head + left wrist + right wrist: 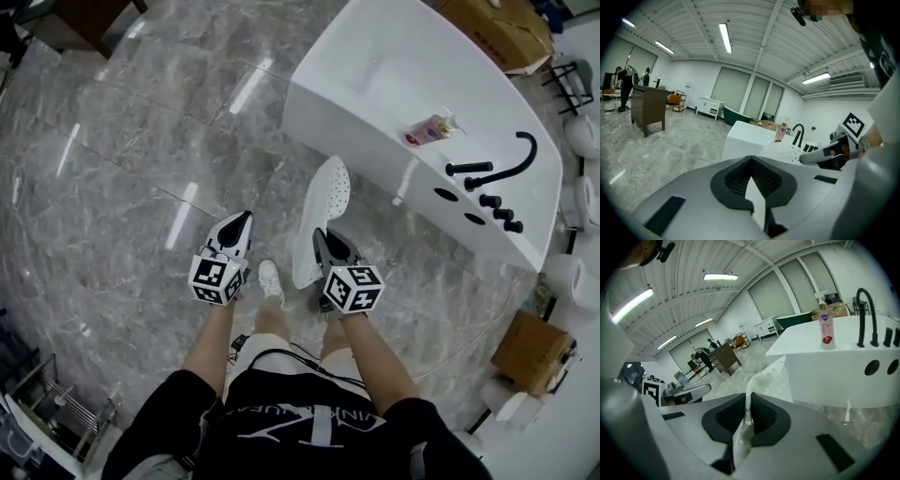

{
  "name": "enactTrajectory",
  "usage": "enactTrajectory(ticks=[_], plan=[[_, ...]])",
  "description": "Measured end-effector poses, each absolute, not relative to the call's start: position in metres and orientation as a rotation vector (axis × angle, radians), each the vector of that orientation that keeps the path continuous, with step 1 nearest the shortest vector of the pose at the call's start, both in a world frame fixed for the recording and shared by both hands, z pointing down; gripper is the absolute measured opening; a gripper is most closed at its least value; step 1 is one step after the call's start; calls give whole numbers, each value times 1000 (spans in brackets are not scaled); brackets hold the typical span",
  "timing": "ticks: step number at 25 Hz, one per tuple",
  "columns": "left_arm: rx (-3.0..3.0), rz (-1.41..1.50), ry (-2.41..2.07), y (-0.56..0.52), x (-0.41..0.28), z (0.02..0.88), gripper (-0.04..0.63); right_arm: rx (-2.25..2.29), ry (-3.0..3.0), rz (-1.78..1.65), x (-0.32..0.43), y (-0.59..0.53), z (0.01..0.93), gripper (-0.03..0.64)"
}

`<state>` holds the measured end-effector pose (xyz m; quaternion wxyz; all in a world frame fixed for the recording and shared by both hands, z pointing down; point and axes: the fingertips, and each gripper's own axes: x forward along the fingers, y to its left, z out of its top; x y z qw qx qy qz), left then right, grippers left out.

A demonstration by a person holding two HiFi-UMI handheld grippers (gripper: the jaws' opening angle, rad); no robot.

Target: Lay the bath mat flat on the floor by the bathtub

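bright ceiling striplights, floor glare, fisheye edges

The bath mat [323, 211] is white, dotted with small holes. The bathtub [375, 66] is plain white, its faucet [469, 169] black. The floor [141, 141] is grey with marble veining.

- The marble floor [141, 141] is wide open from 9 to 12 o'clock, so there's loads of room to swing the left gripper [246, 217] out that way.
- The bathtub [375, 66] walls off 1 to 3 o'clock. Only a strip of bare floor runs along its near side.
- The bath mat [323, 211] hangs upright from the right gripper [321, 234], right in that strip and near the tub wall.
- The tub rim is busy at 2 o'clock, with a bottle [429, 129] and a black faucet [511, 164].
- A cardboard box [532, 352] crowds 4 o'clock and a wire rack [66, 403] crowds 8 o'clock.
- A shoe [271, 281] sits low between the grippers.
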<state>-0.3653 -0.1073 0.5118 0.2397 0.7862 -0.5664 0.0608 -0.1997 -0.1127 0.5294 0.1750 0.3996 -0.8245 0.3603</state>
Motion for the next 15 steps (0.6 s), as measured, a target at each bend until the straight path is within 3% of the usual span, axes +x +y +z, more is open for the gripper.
enactTrajectory(ticks=[7, 15], plan=[[2171, 181, -1569, -123, -402, 545, 14, 1115, -2452, 1146, -281, -166, 549, 40], [2187, 217, -1569, -127, -420, 570, 14, 1239, -2542, 1365, -325, -213, 565, 40]])
